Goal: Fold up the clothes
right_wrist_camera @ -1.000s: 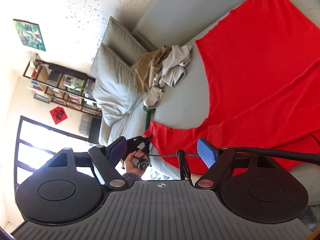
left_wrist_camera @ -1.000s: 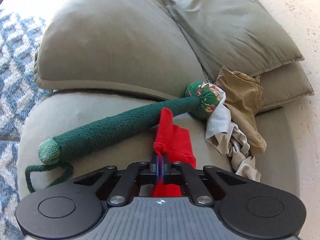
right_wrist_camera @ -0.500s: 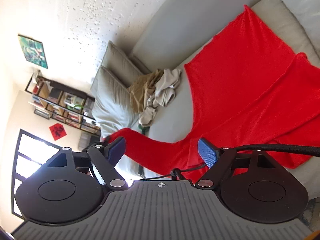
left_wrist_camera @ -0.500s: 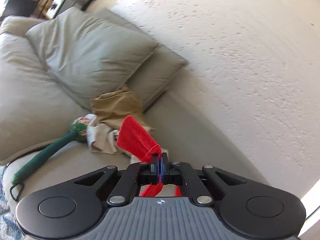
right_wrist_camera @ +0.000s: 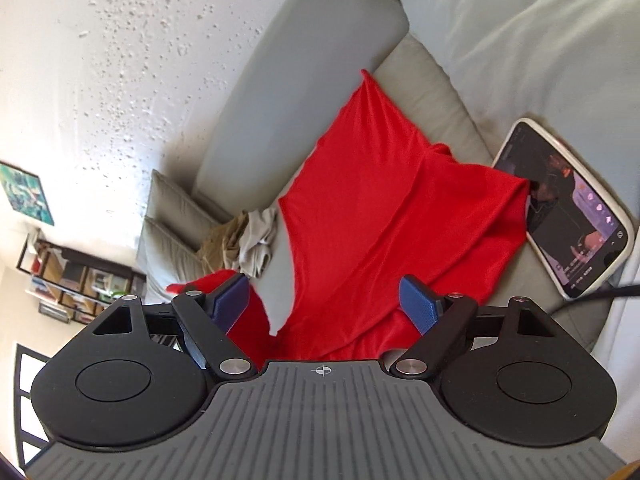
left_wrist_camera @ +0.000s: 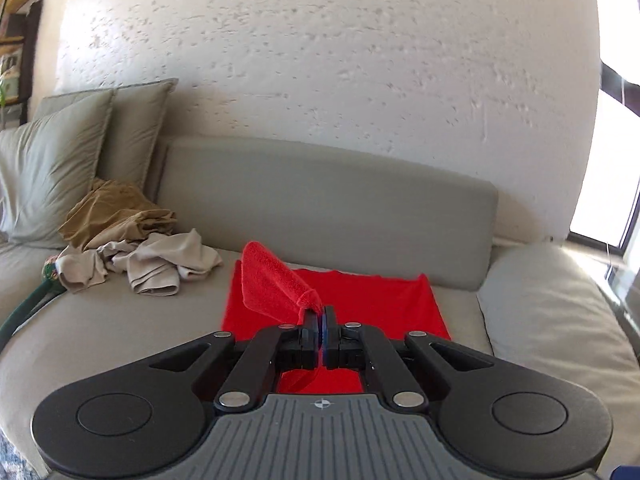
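While the soft red knit garment (right_wrist_camera: 384, 216) lies creased across the grey fabric sofa seat (left_wrist_camera: 132, 320), the left gripper (left_wrist_camera: 320, 322) pinches a bunched corner of it. The right gripper (right_wrist_camera: 332, 304), fingers wide apart, seems to hover over the cloth, a glossy phone (right_wrist_camera: 576, 216) at two o'clock.

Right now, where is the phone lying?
In the right wrist view the phone lies at the right side on the sofa seat, screen lit, touching the red garment's right edge.
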`<state>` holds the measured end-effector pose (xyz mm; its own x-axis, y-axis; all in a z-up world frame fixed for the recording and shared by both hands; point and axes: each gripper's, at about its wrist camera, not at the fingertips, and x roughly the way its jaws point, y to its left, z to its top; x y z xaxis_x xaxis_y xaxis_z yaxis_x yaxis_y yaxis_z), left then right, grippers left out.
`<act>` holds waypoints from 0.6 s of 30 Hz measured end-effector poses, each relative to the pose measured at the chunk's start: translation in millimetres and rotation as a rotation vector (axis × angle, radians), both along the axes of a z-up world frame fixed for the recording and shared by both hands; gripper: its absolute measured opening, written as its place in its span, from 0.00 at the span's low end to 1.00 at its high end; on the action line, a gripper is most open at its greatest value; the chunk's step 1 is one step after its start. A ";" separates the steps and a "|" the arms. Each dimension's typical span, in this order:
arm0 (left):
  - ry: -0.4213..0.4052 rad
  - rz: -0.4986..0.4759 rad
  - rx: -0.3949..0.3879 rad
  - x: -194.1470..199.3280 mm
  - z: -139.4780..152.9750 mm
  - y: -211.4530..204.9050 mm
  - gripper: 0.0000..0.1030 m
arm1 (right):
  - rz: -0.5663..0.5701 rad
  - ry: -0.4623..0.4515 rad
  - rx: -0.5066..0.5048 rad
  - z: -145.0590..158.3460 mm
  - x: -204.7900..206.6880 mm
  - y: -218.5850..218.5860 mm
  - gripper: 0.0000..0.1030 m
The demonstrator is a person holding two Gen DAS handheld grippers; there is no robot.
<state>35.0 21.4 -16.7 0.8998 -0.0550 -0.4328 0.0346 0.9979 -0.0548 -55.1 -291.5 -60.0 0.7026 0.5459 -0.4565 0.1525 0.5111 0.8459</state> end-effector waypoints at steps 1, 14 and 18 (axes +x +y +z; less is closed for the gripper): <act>0.010 -0.016 0.037 3.5 -8.5 -19.2 0.00 | -0.009 -0.004 0.002 -0.7 -2.4 -4.5 0.82; 0.499 -0.430 0.292 -32.7 -81.9 -87.7 0.50 | -0.116 -0.005 0.019 -7.7 -17.6 -44.9 0.82; 0.515 -0.357 0.192 -43.1 -73.1 -40.2 0.55 | -0.112 0.023 -0.004 -13.4 -11.6 -39.1 0.82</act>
